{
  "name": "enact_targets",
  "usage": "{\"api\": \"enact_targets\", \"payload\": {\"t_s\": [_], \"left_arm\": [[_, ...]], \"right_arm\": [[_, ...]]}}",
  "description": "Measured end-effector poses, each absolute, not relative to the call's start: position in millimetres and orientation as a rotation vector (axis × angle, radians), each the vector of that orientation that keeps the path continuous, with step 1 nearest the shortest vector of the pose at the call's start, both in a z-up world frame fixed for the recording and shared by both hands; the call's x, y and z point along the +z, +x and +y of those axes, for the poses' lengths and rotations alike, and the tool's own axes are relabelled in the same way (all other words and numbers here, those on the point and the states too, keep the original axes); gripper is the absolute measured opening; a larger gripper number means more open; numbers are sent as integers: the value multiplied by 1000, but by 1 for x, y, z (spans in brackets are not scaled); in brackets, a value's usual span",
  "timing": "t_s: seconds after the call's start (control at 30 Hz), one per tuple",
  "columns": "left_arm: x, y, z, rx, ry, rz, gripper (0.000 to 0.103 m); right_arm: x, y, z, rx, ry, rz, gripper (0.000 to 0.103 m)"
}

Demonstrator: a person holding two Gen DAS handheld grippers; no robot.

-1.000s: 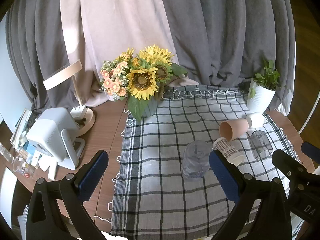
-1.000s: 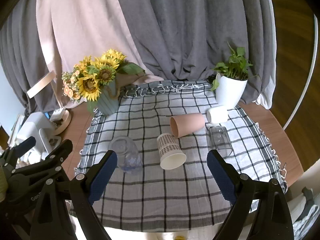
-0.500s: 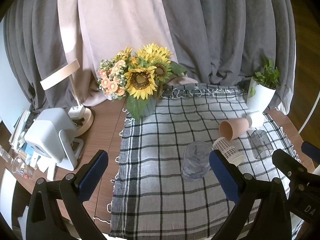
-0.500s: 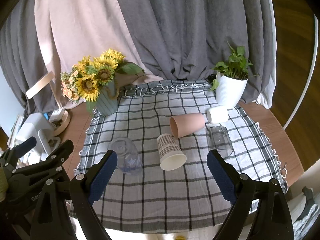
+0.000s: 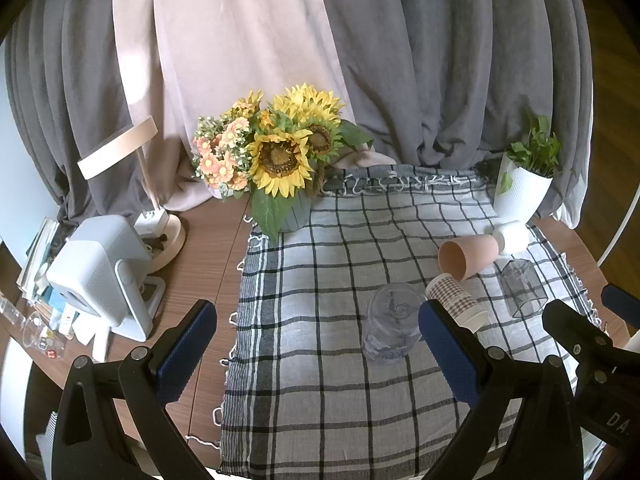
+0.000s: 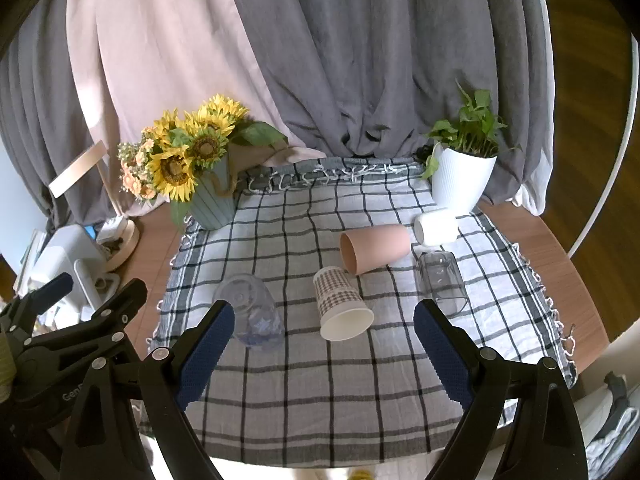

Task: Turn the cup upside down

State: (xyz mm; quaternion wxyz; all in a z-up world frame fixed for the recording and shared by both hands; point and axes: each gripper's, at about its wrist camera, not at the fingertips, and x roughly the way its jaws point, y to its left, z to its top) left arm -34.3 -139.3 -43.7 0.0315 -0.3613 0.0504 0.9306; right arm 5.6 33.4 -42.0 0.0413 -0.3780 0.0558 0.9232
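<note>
Several cups are on a checked cloth (image 6: 320, 380). A clear plastic cup (image 6: 252, 312) (image 5: 394, 324) stands upside down at the left. A checked paper cup (image 6: 342, 308) (image 5: 454, 300), a pink cup (image 6: 376, 246) (image 5: 466, 256), a clear glass (image 6: 440, 280) (image 5: 522, 288) and a small white cup (image 6: 436, 226) (image 5: 512, 236) lie on their sides. My left gripper (image 5: 316, 344) and right gripper (image 6: 320, 344) are open and empty, held above the cloth's near edge, apart from all cups.
A vase of sunflowers (image 6: 188, 168) stands at the cloth's back left and a white plant pot (image 6: 460, 184) at the back right. A lamp (image 5: 120, 148) and a white device (image 5: 100, 276) stand on the wooden table (image 5: 208, 264) left of the cloth. Curtains hang behind.
Both views have shifted slightly, as if the grippers rose or tilted a little. The cups have not moved and both grippers stay open.
</note>
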Motion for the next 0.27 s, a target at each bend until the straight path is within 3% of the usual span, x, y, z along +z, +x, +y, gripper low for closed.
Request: {"api": "enact_targets", "payload": {"t_s": [0.27], "left_arm": [[-46,-36,-138,2863,-1110,153,103]], "right_arm": [[-43,5,33,2826,-1158,173,91]]}}
